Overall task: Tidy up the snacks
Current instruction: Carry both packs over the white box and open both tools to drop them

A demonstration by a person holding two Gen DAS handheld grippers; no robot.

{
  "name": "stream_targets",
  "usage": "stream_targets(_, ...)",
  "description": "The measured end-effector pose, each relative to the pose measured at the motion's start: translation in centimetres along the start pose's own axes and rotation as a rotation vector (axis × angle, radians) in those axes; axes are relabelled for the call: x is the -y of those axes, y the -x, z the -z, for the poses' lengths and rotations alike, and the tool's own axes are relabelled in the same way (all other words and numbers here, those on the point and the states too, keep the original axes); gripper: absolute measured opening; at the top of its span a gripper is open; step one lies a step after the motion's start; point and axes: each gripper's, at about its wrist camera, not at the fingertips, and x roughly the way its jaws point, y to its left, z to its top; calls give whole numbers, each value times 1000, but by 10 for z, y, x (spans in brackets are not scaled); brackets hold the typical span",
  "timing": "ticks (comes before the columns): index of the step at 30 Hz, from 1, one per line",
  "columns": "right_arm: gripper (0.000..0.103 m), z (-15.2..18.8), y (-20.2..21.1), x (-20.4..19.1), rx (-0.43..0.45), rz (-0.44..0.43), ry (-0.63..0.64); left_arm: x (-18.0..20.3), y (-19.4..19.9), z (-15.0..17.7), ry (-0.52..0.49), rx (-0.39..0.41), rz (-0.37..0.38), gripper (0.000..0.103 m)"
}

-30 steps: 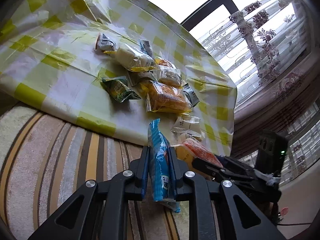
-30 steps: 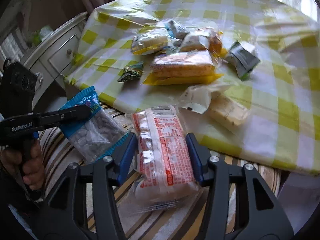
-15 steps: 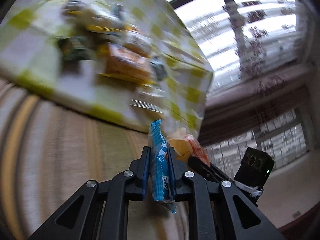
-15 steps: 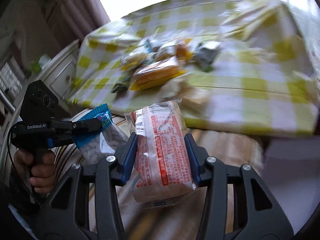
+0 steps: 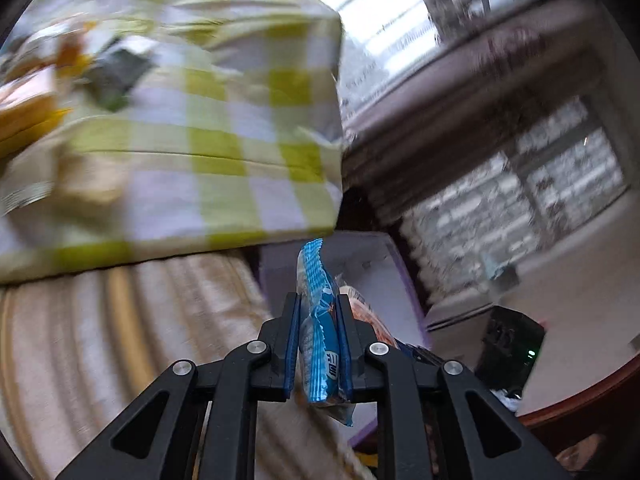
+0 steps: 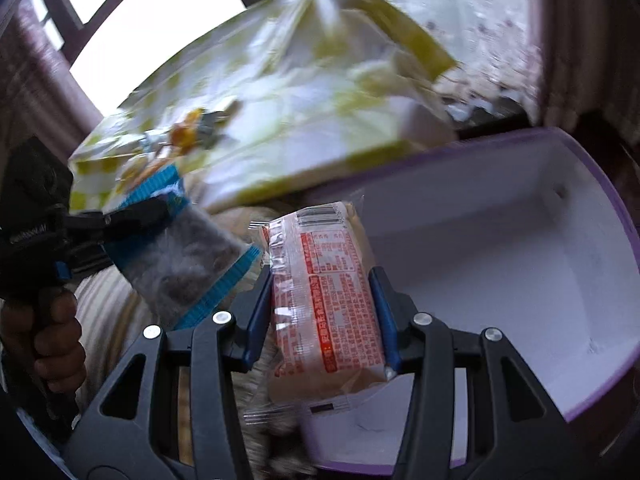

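My left gripper (image 5: pixel 318 304) is shut on a blue snack packet (image 5: pixel 314 268), held on edge between the pads. Beyond it lies a white box with a purple rim (image 5: pixel 376 256). In the right wrist view, my right gripper (image 6: pixel 320 276) is shut on a red-and-white printed snack packet (image 6: pixel 328 292), which hangs over the near left corner of the empty box (image 6: pixel 500 248). The left gripper (image 6: pixel 120 216) shows there too, to the left, with the blue packet (image 6: pixel 180 268) in it and a hand (image 6: pixel 52 332) on its grip.
A table under a yellow-check cloth (image 5: pixel 200 152) stands up and to the left, with several blurred snack packets (image 5: pixel 116 68) on it. A striped fabric surface (image 5: pixel 120 340) lies below its edge. Windows and curtains (image 5: pixel 520 184) fill the right side.
Both grippers have swung right, away from the table, each carrying its packet. The white box has come into view under the right gripper. Both views are blurred by the motion.
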Motion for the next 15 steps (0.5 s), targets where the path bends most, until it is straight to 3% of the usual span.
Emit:
stream_targets(4,51,5,-2,20,-1,81,-57,19,-27,-4,-79,-16,-86,18)
stream_targets(7,52,8,-5,35,-10,110,-105,25,-39,-8,-114,-17,-149,29)
stream_targets(9,54,8,-4,38,1,122,-111,26,-39,-10,-124,-9,-175,45)
stream_targets(11,61,6,-2,38,23,152,-113,29,-35,-10,-138,25,-238,59)
stream_targets(13,75,2,-1,34,45,205,-107,30,-29,-10,-148,66,-275,61)
stream_targets(15,76,0,0,28,83,260,-90,32,-18,-10,-174,107,-330,65)
